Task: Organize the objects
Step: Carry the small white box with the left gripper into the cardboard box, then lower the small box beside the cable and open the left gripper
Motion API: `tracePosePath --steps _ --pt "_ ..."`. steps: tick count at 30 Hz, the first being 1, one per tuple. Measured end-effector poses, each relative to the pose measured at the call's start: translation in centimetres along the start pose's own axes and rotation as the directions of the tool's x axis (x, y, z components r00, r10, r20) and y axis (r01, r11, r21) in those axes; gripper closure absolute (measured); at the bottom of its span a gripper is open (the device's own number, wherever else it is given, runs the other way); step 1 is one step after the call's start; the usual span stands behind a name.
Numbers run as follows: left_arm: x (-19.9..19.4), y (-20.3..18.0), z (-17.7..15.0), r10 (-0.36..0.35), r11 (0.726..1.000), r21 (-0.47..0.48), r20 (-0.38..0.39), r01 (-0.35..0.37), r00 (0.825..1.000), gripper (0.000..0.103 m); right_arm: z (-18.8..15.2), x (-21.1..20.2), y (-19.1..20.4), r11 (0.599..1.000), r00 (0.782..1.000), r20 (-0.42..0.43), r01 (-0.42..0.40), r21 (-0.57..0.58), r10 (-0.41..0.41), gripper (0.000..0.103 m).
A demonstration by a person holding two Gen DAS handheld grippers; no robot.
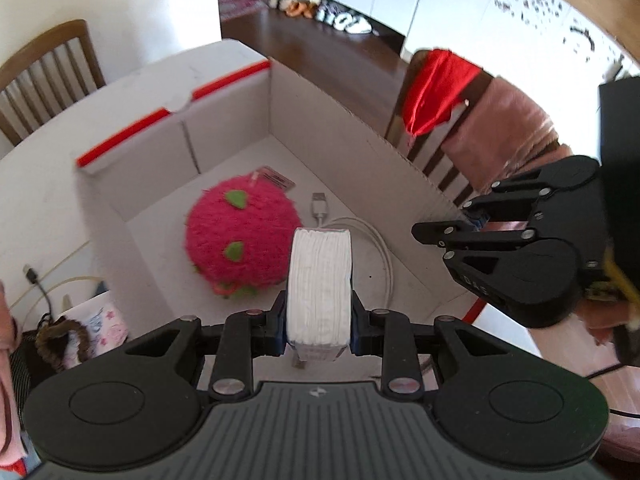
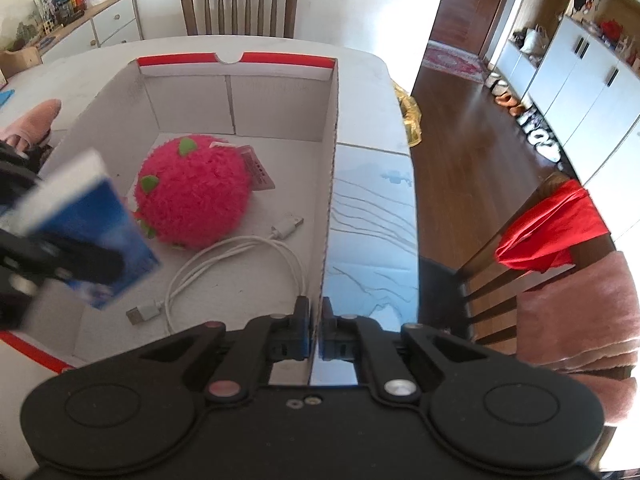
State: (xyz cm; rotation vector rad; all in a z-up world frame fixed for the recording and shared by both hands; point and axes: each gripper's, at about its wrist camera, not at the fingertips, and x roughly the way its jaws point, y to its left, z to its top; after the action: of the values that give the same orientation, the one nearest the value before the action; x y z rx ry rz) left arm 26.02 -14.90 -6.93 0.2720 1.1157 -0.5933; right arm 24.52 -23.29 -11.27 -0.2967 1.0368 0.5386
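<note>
Left wrist view: left gripper (image 1: 319, 326) clamped partway shut on a tissue pack (image 1: 319, 284), held edge-up over the open cardboard box (image 1: 352, 136). Right wrist view: right gripper (image 2: 316, 330) pinched nearly closed on the box's near right wall, holding the box steady.

To do this step well: keep the right grip firm on the wall, carry the pack inward over bare floor of the box, between the plush strawberry (image 1: 240, 240) and the white cable (image 1: 376, 248), lower until close to the floor, then release. Best avoided: dropping onto the cable coil or the plush, where the pack would tip or roll off.

Pack itself: white and ribbed along the visible edge, compact, squeezed slightly at the pads; from the right wrist view a blue printed face (image 2: 96, 236), blurred there, so probably wrapped tissues though hard to confirm. Soft, light, unlikely to slip if held square.
</note>
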Motion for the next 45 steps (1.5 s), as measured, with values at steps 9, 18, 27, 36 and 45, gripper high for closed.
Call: tracePosePath --steps 9,18,27,36,45 --pt "4.7 -0.8 1.1 -0.010 0.999 0.038 -0.111 0.014 0.994 0.077 -0.1 0.0 -0.1 1.000 1.000 -0.001 -0.017 -0.014 0.017 0.099" --pt "7.2 -1.5 0.8 0.005 0.998 0.066 -0.168 0.006 0.986 0.077 -0.2 0.1 -0.3 0.999 0.999 0.001 -0.033 -0.019 0.033 0.099" --pt "7.3 -1.2 1.0 0.003 0.999 0.048 -0.144 0.004 0.990 0.035 -0.2 0.1 -0.3 0.999 0.999 0.001 -0.042 -0.018 0.042 0.099" --pt "4.6 0.4 0.5 0.002 1.000 -0.008 -0.087 -0.003 0.996 0.035 -0.2 0.1 -0.4 0.999 0.999 0.001 -0.044 -0.018 0.044 0.099" --pt "0.9 1.6 0.1 -0.020 0.998 -0.063 -0.004 0.020 1.000 0.035 -0.1 0.0 -0.2 0.999 0.999 -0.003 -0.037 -0.027 0.037 0.099"
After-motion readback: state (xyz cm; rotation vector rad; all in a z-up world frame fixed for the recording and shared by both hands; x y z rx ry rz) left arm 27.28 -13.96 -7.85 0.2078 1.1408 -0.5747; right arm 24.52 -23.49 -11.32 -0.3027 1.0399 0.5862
